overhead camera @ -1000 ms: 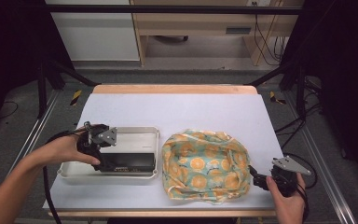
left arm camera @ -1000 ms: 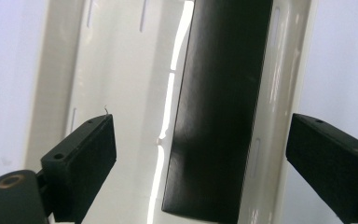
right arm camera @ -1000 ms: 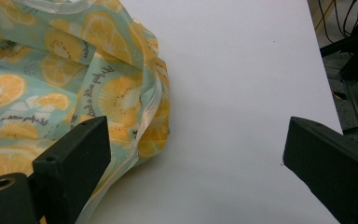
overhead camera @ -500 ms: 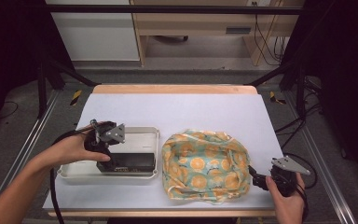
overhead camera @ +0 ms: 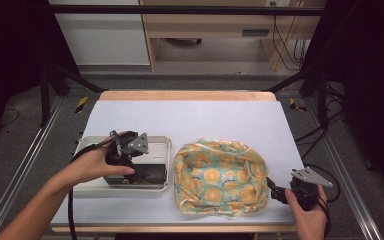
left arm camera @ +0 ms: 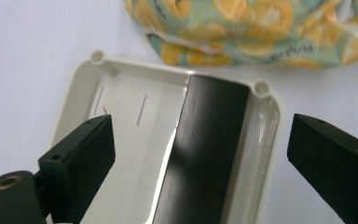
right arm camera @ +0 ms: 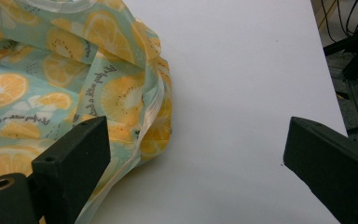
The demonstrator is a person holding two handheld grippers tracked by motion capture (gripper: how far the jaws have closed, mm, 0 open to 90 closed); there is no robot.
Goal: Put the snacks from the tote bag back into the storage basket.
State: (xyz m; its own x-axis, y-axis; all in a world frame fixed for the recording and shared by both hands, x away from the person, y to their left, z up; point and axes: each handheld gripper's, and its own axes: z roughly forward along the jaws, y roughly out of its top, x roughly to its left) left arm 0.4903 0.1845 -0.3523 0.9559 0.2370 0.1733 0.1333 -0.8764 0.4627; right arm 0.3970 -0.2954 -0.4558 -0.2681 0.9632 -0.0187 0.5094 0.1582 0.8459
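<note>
— While the left gripper [overhead camera: 139,170] hangs over the white tray [overhead camera: 92,188], how far along would you say things are?

— Early, I'd judge. Its jaws stand wide apart in the left gripper view, straddling the flat black block [left arm camera: 205,154] but closed on nothing. The block lies inside the tray, against one long wall.

— Anything else in that tray?

— Nothing I can make out; the rest of its floor is bare white plastic.

— And the other hand?

— The right gripper [overhead camera: 276,192] sits at the near right edge of the table [overhead camera: 220,112], jaws wide too, empty, just beside the orange-print fabric bag [overhead camera: 221,178]. One jaw overlaps the bag's hem in the right gripper view, though I can't tell if it touches.

— What's in the bag?

— It's rumpled and folded over itself, so I cannot tell. It lies just right of the tray.

— What's left, then?

— Likely the grasp of the block and everything after.
</note>
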